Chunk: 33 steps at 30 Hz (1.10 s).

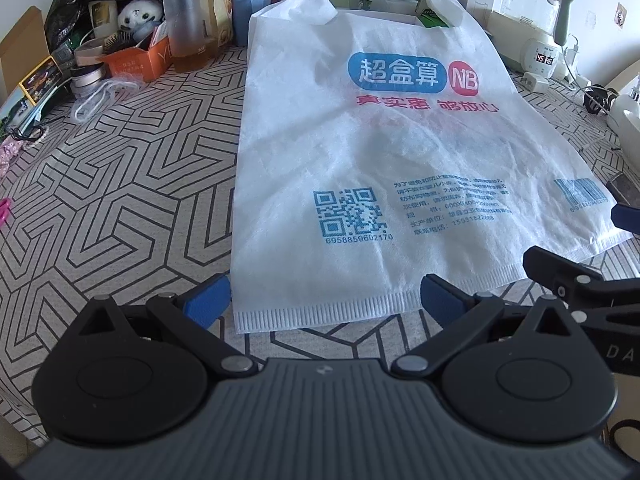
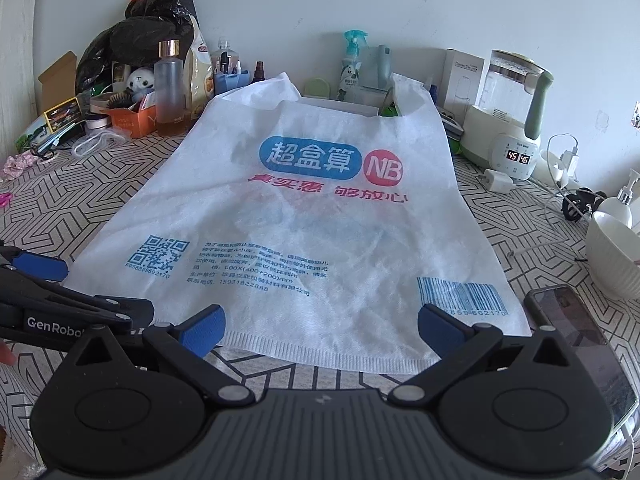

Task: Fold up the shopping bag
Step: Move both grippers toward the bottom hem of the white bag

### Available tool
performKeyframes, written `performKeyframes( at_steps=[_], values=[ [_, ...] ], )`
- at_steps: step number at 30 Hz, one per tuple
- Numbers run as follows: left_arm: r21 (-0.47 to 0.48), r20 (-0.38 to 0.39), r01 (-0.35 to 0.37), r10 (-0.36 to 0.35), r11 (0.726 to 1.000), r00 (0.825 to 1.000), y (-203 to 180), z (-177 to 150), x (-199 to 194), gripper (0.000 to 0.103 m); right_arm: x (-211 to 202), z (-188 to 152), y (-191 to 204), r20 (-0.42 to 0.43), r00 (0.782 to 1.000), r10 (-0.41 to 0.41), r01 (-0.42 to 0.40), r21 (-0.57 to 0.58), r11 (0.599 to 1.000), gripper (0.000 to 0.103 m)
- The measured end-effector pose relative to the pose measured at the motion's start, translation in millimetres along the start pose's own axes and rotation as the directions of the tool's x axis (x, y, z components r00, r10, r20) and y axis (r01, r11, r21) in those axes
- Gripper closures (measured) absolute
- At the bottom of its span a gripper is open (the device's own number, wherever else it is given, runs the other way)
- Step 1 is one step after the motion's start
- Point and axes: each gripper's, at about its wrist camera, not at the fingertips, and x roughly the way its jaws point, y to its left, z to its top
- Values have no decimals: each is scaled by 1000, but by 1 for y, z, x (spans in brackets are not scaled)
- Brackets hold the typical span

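- Left wrist view: white shopping bag (image 1: 384, 184) flat and unfolded on the patterned worktop (image 1: 120, 208), handles at the far end.
- Left gripper (image 1: 326, 298) and right gripper (image 2: 322, 326) poised at the bottom hem — jaws fully spread, holding nothing.
- Likely step: first grasp; next, pinching both near corners.
- Orange box (image 1: 138, 60) holding a hairbrush and small items — white bowl (image 2: 614, 256) contents hidden.

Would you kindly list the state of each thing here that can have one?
shopping bag: unfolded, flat on the table, print up
left gripper: open, empty, at the bag's near edge
right gripper: open, empty, at the bag's near edge
kettle base: switched on, display lit
phone: flat, screen dark
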Motion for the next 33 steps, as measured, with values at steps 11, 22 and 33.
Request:
performKeyframes(
  at_steps=[11, 22, 33],
  values=[
    [-98, -33, 9, -13, 995, 999, 23, -3, 4, 0, 10, -13, -60, -25, 1000, -14, 17, 123, 992, 0],
    [-88, -17, -23, 22, 996, 1000, 29, -2, 8, 0, 23, -24, -74, -41, 999, -16, 21, 140, 990, 0],
    [-37, 11, -45, 45, 998, 999, 22, -7, 15, 0, 39, -32, -84, -15, 999, -49, 51, 188, 981, 0]
  ],
)
